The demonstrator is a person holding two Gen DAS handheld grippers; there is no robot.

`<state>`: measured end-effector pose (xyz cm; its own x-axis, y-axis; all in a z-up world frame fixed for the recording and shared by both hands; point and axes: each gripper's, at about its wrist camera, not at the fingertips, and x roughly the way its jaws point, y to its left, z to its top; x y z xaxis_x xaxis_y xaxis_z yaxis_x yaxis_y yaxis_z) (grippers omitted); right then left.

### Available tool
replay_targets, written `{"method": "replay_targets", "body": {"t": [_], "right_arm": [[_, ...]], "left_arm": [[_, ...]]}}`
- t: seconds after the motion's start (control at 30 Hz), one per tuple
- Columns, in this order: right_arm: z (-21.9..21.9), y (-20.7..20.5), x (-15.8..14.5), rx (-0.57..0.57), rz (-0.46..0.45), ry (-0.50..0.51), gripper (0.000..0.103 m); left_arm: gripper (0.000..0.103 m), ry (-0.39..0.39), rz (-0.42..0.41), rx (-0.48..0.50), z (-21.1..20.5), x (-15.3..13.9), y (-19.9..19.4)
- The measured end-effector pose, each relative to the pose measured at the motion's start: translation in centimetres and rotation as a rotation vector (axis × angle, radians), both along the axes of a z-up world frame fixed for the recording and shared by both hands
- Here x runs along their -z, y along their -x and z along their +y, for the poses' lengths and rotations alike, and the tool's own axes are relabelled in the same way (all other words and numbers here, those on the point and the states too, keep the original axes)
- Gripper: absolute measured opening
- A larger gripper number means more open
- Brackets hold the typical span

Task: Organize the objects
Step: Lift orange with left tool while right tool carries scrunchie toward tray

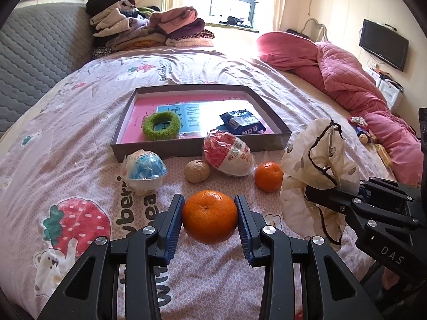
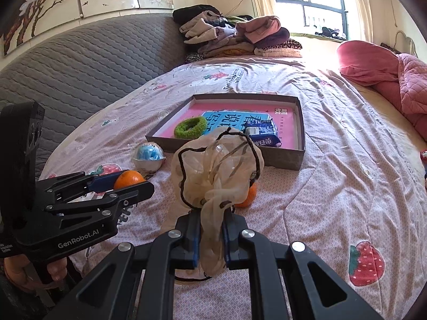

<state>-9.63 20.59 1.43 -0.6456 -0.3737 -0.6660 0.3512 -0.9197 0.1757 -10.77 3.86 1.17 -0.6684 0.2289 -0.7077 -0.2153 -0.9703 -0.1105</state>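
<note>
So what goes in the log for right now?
left gripper: shut on orange | right gripper: shut on pouch | tray: scrunchie, snack pack

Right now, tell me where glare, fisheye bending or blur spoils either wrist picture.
Left wrist view: window light washes out the pink-lined shallow cardboard box floor and the far bedsheet; edges bend, corners go black; the round orange mandarin stays sharp. Right wrist view: the barred window blows out; the sheer beige drawstring bag is crisp.
</note>
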Motion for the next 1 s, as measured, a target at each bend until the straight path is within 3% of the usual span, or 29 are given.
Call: {"method": "replay_targets", "body": {"t": [0.5, 1.0], "right_arm": [[-1.0, 1.8, -3.9, 0.007, 0.074, -0.005, 0.013], [-2.1, 5.0, -7.0, 0.016, 0.127, 0.006, 0.013]], "left_arm": [[0.04, -0.013, 0.06, -0.014, -0.6, -2.5, 0.9], [0.04, 0.001, 0.116, -0.045, -1.7, -6.2, 4.4]]}}
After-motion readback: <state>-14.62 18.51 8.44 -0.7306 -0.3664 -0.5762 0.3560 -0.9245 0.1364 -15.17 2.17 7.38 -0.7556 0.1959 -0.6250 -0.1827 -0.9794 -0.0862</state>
